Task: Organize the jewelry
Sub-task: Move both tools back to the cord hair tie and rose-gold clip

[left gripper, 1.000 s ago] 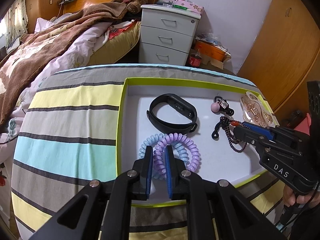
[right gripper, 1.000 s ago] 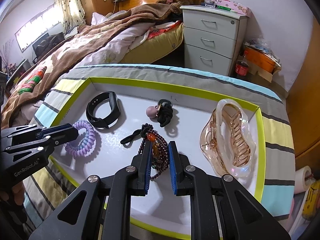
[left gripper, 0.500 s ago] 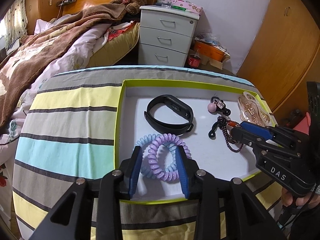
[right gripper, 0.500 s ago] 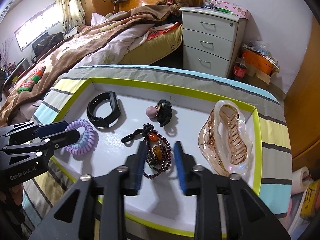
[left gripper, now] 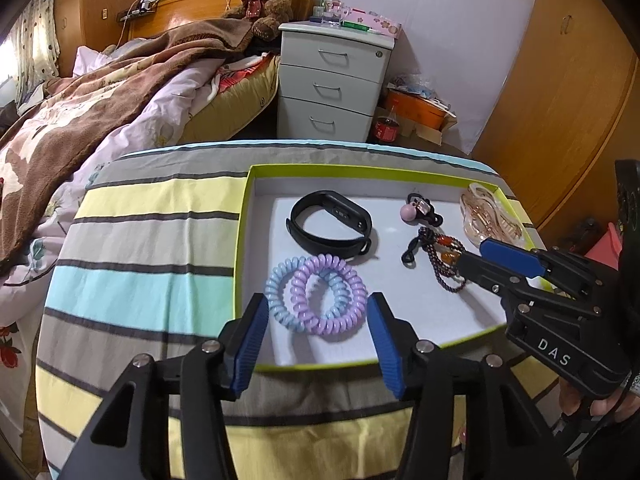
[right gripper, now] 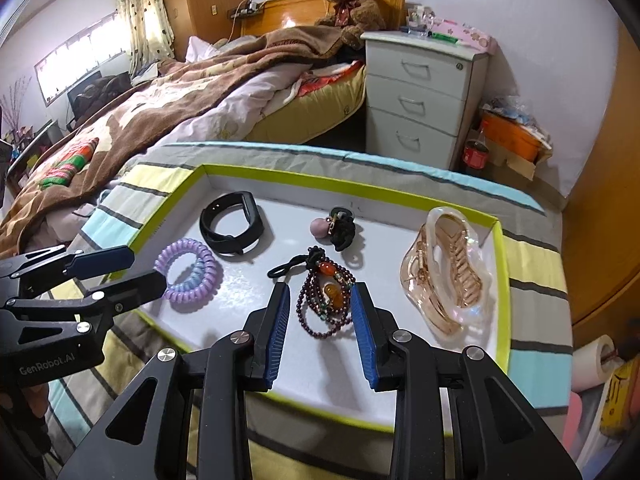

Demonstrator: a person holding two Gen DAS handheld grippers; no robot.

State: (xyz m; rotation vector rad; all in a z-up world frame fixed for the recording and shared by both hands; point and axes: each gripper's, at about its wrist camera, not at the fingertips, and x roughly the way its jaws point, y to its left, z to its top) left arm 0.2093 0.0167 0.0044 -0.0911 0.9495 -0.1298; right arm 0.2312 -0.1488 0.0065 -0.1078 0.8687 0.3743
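A white tray with a lime rim (left gripper: 244, 240) (right gripper: 360, 190) lies on a striped cloth. Two coil hair ties (left gripper: 318, 298) (right gripper: 188, 276), purple over blue, rest at its near left. My left gripper (left gripper: 316, 304) (right gripper: 148, 268) hovers over them with its jaws opening, and the pads are clear of the coils. A dark bead bracelet (right gripper: 326, 304) (left gripper: 444, 256) lies between the jaws of my open right gripper (right gripper: 321, 292) (left gripper: 472, 254), untouched. Further back in the tray are a black wristband (left gripper: 330, 226), a pink-ball hair tie (left gripper: 418, 210) and a clear hair claw (right gripper: 444, 272).
The striped tablecloth (left gripper: 152, 240) extends left of the tray. Beyond the table stand a bed with a brown blanket (left gripper: 120, 92) and a white drawer unit (left gripper: 332, 84). A wooden wardrobe (left gripper: 560, 100) is on the right, with an orange box (right gripper: 512, 140) on the floor.
Both grippers went from shut on their items to open and drew back a little. The coil ties and the bead bracelet now lie free in the tray.
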